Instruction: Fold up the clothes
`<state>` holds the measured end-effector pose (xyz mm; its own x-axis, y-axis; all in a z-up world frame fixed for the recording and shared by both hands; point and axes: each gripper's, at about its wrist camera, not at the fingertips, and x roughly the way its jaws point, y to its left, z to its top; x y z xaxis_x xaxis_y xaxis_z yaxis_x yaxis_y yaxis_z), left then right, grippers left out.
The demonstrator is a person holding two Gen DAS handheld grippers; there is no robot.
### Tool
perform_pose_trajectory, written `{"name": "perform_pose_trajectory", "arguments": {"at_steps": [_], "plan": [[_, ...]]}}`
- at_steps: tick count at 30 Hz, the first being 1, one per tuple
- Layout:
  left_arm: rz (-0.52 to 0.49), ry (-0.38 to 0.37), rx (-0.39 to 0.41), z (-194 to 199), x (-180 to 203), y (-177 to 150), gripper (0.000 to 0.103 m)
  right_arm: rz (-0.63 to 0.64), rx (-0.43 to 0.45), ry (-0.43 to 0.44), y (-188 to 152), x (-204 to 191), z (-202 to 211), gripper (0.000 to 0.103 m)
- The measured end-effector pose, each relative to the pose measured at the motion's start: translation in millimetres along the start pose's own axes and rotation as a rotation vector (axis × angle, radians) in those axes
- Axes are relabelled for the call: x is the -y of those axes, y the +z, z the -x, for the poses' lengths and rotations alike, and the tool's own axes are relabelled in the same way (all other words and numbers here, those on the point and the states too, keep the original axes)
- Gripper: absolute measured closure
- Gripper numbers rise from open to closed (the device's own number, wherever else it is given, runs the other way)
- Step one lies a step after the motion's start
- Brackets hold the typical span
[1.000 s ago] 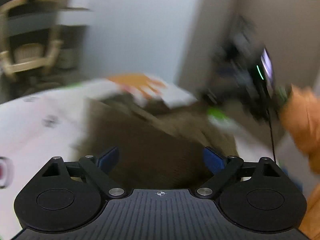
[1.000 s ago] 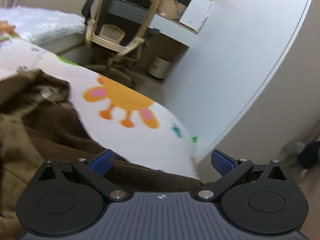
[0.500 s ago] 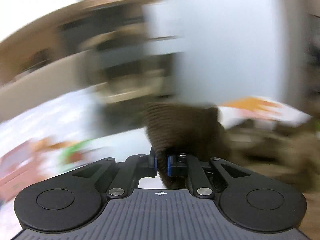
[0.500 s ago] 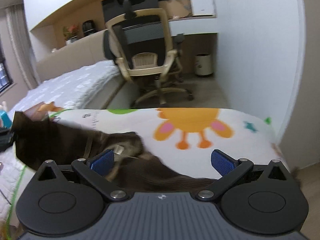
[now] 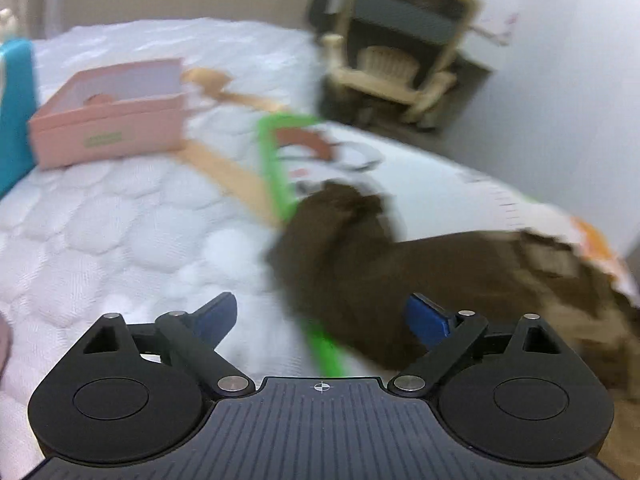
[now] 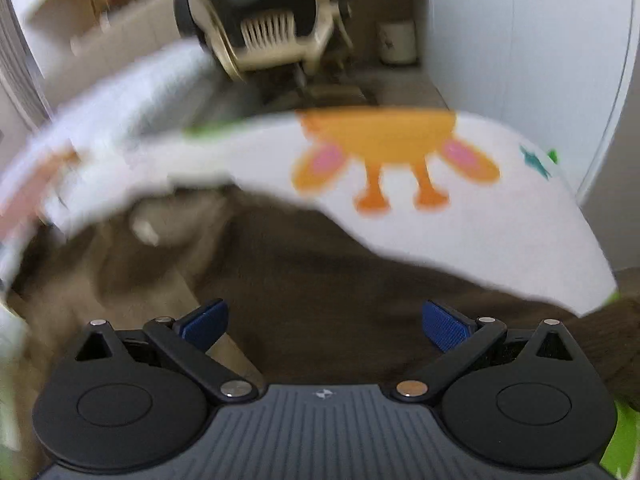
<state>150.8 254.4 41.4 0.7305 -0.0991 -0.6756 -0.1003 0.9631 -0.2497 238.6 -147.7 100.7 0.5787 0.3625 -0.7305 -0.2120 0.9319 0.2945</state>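
Our left tongs point(image 5: 320, 316) stand wide apart with nothing between them, hovering just above the near edge of the brown garment point(image 5: 420, 276). Our right tongs point(image 6: 324, 322) are spread just as wide and also hold nothing, poised low over the same brown garment point(image 6: 320, 280).

The garment lies spread on the printed mat point(image 6: 500, 220) on the bed point(image 5: 120, 220). One end, in the left view, is bunched into a rumpled lump near the mat's green border point(image 5: 276, 172); the lighter lining shows at the other side. Both views are blurred, so we cannot tell whether it lies flat or is already partly folded.

The risks we see from here:
- If we close on that lump, we may pinch several layers at once and drag a crooked fold.
- Soft knit sags, so a grip far from a corner would let the edge droop and wrinkle.
- The pink box point(image 5: 108, 120) and the tan strap point(image 5: 232, 168) lie near the garment; a wide sweep could snag or push them.
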Motion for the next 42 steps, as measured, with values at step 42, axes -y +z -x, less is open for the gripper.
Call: {"name": "perform_pose_trajectory", "arguments": {"at_steps": [42], "plan": [[0.007,-0.319,-0.117,-135,144,53,0.0,0.297,0.233,-0.161,-36,-8,60,0.0]]}}
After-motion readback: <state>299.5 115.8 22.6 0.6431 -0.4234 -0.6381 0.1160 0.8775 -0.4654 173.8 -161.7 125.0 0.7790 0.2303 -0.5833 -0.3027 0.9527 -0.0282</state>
